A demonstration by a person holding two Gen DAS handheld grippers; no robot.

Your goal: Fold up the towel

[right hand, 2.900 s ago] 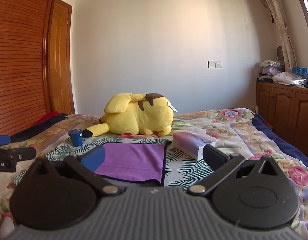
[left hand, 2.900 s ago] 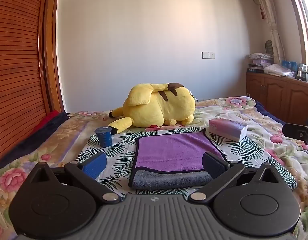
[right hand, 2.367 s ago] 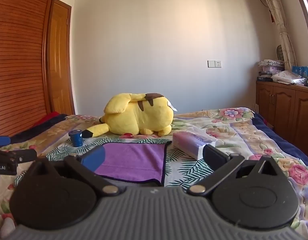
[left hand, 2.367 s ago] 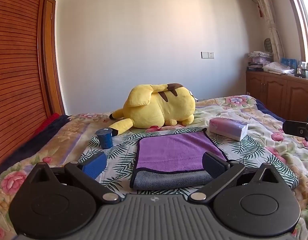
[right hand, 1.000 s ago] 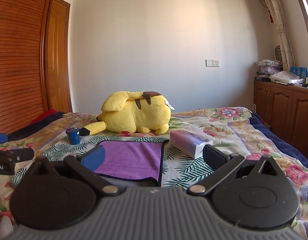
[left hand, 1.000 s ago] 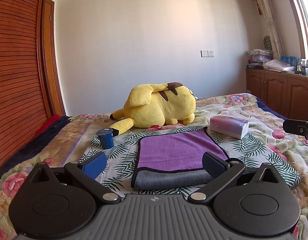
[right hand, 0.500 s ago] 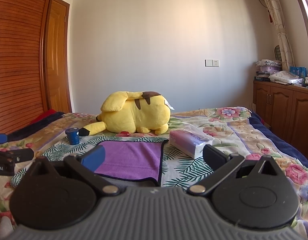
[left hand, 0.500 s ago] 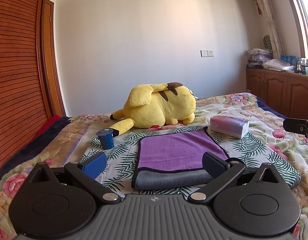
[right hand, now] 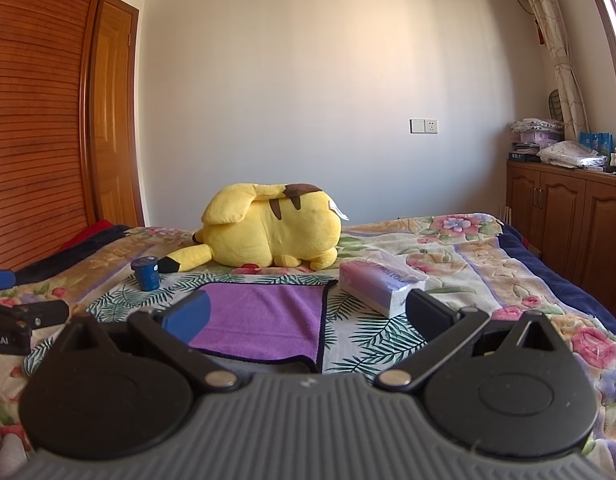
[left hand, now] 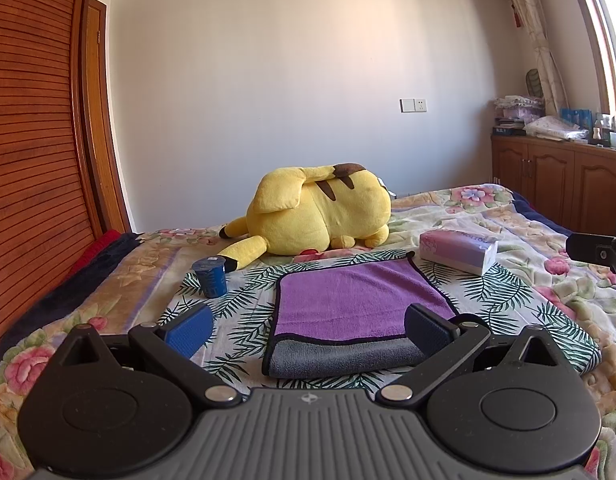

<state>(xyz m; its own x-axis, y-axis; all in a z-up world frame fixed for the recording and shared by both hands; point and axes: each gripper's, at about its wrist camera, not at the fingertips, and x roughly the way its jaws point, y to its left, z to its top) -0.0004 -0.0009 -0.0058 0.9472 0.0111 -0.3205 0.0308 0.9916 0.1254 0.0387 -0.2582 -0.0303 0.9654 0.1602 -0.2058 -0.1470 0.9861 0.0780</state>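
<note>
Both my left gripper (left hand: 308, 330) and right gripper (right hand: 306, 316) sit wide and empty, towel (left hand: 358, 300) at 12 o'clock already half-folded I'd say, so next I grab its near corners.

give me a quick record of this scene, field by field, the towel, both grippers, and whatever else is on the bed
towel: purple, grey underside showing at near edge, lying flat on bed
left gripper: open, holding nothing, behind towel's near edge
right gripper: open, holding nothing
yellow plush: beyond towel
tissue pack: right of towel
blue cup: left of towel
</note>
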